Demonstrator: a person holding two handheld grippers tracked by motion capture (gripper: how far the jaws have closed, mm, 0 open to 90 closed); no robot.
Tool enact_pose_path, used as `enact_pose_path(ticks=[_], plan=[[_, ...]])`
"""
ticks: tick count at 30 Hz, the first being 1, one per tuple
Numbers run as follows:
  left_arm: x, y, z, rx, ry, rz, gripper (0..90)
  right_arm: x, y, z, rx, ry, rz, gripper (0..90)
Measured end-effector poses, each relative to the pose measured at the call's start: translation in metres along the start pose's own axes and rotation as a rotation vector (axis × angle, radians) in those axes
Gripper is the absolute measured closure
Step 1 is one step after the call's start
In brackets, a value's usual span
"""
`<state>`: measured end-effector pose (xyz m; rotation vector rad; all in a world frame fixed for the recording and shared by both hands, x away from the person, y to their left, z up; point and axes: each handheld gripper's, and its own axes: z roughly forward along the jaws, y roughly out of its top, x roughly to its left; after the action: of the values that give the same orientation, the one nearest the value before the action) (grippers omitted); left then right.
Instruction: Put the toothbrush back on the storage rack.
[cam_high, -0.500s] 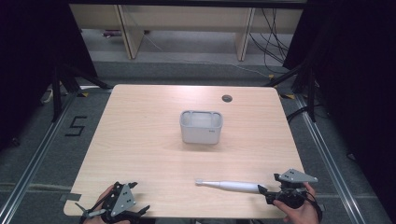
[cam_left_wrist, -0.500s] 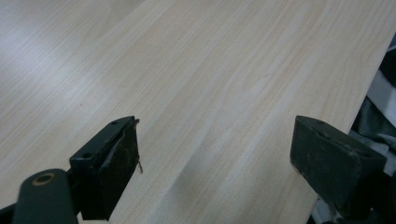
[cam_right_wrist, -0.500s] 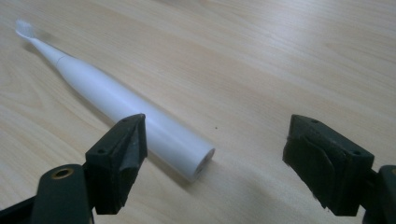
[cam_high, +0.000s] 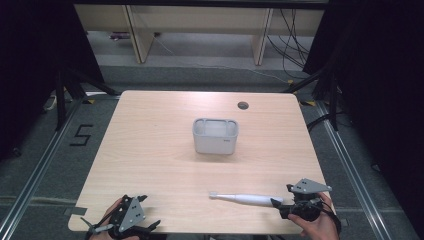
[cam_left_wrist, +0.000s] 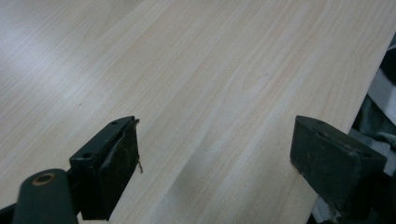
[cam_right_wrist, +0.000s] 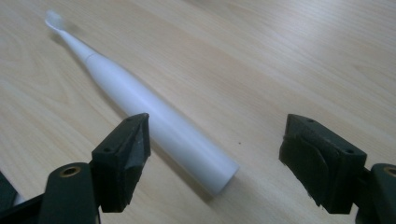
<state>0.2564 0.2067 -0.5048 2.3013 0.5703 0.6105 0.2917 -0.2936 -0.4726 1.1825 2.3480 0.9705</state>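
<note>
Right gripper (cam_right_wrist: 215, 154) hangs low at the table's (cam_high: 150, 150) near edge, jaws spread wide — the electric toothbrush's (cam_right_wrist: 154, 121) butt end lies between them, unpinched, its long axis running away leftward. Left gripper (cam_left_wrist: 215, 158), equally spread, holds nothing. Farther off, mid-table, the grey holder (cam_high: 215, 136) looks empty.

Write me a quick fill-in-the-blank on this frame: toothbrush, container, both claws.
1. The white electric toothbrush lies ____ on the table, brush head toward the left claw's side.
2. The right claw stands ____, the toothbrush's butt end between its jaws, pads not pressing it.
3. The grey container sits near the table's ____.
4. The left claw is open over bare ____.

Missing words: flat; open; middle; wood
</note>
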Motion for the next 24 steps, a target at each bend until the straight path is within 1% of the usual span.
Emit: enact_pose_path(ticks=[1, 2, 3, 4, 5, 6, 8, 11, 12, 13, 14, 15, 16, 17, 19, 20, 21, 22, 23, 24], plan=[[0.001, 0.000, -0.001, 0.011, 0.002, 0.015, 15.0, 0.002, 0.002, 0.000, -0.002, 0.000, -0.007, 24.6], [0.000, 0.000, 0.000, 0.002, -0.001, 0.002, 15.0, 0.001, 0.004, 0.001, -0.002, 0.005, -0.049, 24.8], [0.000, 0.000, 0.000, 0.003, -0.002, 0.003, 15.0, 0.004, 0.006, 0.002, 0.008, 0.015, -0.051, 25.0], [0.000, 0.000, 0.000, 0.001, -0.002, 0.002, 15.0, 0.006, 0.007, 0.002, 0.033, 0.029, -0.035, 25.2], [0.001, 0.000, -0.001, 0.014, 0.003, 0.016, 15.0, 0.008, 0.008, 0.002, 0.045, 0.030, -0.030, 25.2], [0.001, 0.000, 0.000, 0.012, 0.004, 0.015, 15.0, 0.009, 0.011, 0.004, 0.037, 0.031, -0.071, 25.5], [0.000, 0.000, 0.000, 0.003, -0.001, 0.002, 15.0, 0.013, 0.015, 0.006, 0.051, 0.050, -0.114, 29.6], [0.000, 0.000, 0.000, 0.001, -0.001, 0.002, 15.0, 0.018, 0.021, 0.009, 0.068, 0.062, -0.152, 31.2], [0.000, 0.000, 0.000, 0.000, 0.001, 0.000, 15.0, 0.018, 0.023, 0.011, 0.068, 0.068, -0.186, 32.5], [0.000, 0.000, 0.000, 0.000, 0.001, 0.000, 15.0, 0.021, 0.027, 0.015, 0.081, 0.079, -0.212, 33.4], [0.001, 0.000, 0.000, 0.011, 0.003, 0.015, 15.0, 0.021, 0.027, 0.015, 0.081, 0.079, -0.212, 33.4], [0.001, 0.000, 0.000, 0.003, 0.003, 0.005, 15.0, 0.023, 0.028, 0.016, 0.086, 0.075, -0.196, 34.3], [0.000, 0.000, 0.000, 0.000, 0.000, 0.002, 15.0, 0.023, 0.030, 0.019, 0.081, 0.074, -0.232, 35.1], [0.000, 0.000, 0.000, -0.002, 0.001, -0.001, 15.0, 0.023, 0.032, 0.020, 0.098, 0.091, -0.239, 35.5], [0.000, 0.000, 0.000, -0.001, 0.001, 0.001, 15.0, 0.025, 0.034, 0.024, 0.095, 0.084, -0.253, 37.6], [0.000, 0.000, 0.000, 0.000, -0.001, 0.001, 15.0, 0.027, 0.035, 0.025, 0.119, 0.096, -0.246, 38.3], [0.000, 0.000, 0.000, 0.001, 0.000, 0.002, 15.0, 0.028, 0.038, 0.028, 0.134, 0.107, -0.281, 39.4], [0.000, 0.000, 0.000, 0.001, 0.000, 0.002, 15.0, 0.028, 0.038, 0.028, 0.134, 0.107, -0.281, 39.4], [0.000, 0.000, 0.000, 0.002, -0.001, 0.002, 15.0, 0.030, 0.040, 0.030, 0.146, 0.111, -0.300, 41.4], [0.000, 0.000, 0.000, 0.001, -0.001, 0.003, 15.0, 0.030, 0.040, 0.030, 0.146, 0.111, -0.300, 41.4]])
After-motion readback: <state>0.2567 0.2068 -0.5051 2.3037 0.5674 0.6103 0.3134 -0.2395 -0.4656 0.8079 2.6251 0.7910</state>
